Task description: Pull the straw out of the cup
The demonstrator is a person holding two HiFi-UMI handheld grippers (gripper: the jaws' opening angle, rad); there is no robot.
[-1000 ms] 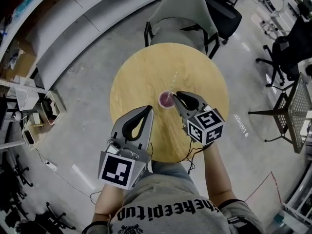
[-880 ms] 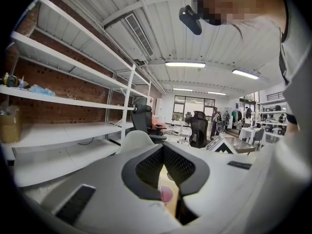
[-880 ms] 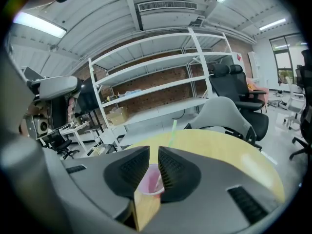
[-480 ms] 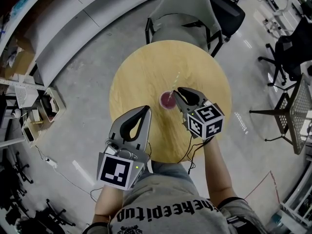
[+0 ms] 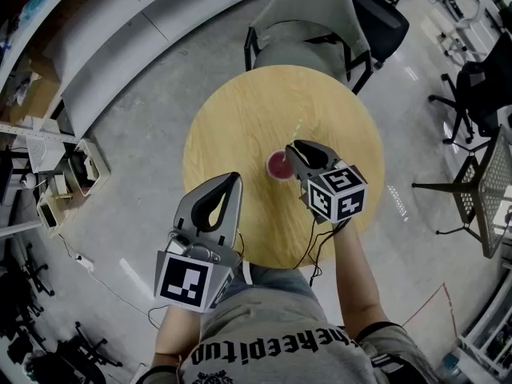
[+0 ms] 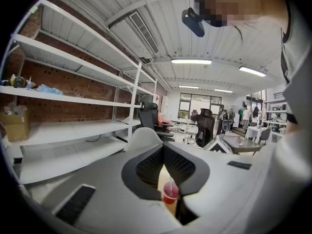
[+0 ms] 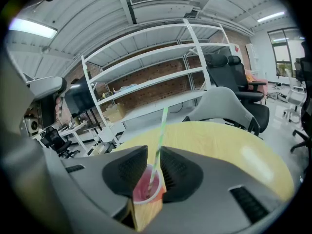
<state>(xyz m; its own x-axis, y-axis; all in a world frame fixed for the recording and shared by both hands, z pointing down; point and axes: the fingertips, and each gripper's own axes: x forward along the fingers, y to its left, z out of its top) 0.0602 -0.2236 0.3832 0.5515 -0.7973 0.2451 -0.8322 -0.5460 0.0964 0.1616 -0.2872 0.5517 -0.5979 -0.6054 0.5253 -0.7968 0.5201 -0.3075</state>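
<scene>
A clear cup [image 5: 280, 166] of pink drink stands near the middle of a round wooden table [image 5: 240, 118]. A green-and-white straw [image 5: 295, 132] leans out of it toward the far side. My right gripper [image 5: 293, 147] reaches over the cup's right rim. In the right gripper view the straw [image 7: 161, 130] rises from the cup [image 7: 146, 189] between the two pads of that gripper [image 7: 155, 152]. The pads do not press on it, and the jaws have just been opening. My left gripper [image 5: 233, 179] hovers at the table's near left edge, tips together and holding nothing. Its own view shows the cup [image 6: 170, 193] through the gap behind the tips.
A grey chair [image 5: 312, 22] stands at the table's far side. White shelving [image 5: 120, 46] runs along the left. Black office chairs [image 5: 472, 94] and a mesh table [image 5: 488, 182] stand to the right. A cable [image 5: 316, 254] hangs from the right gripper.
My right gripper has sunk a little toward the cup, and the gap between its pads has widened around the straw. The left gripper has hardly moved.
</scene>
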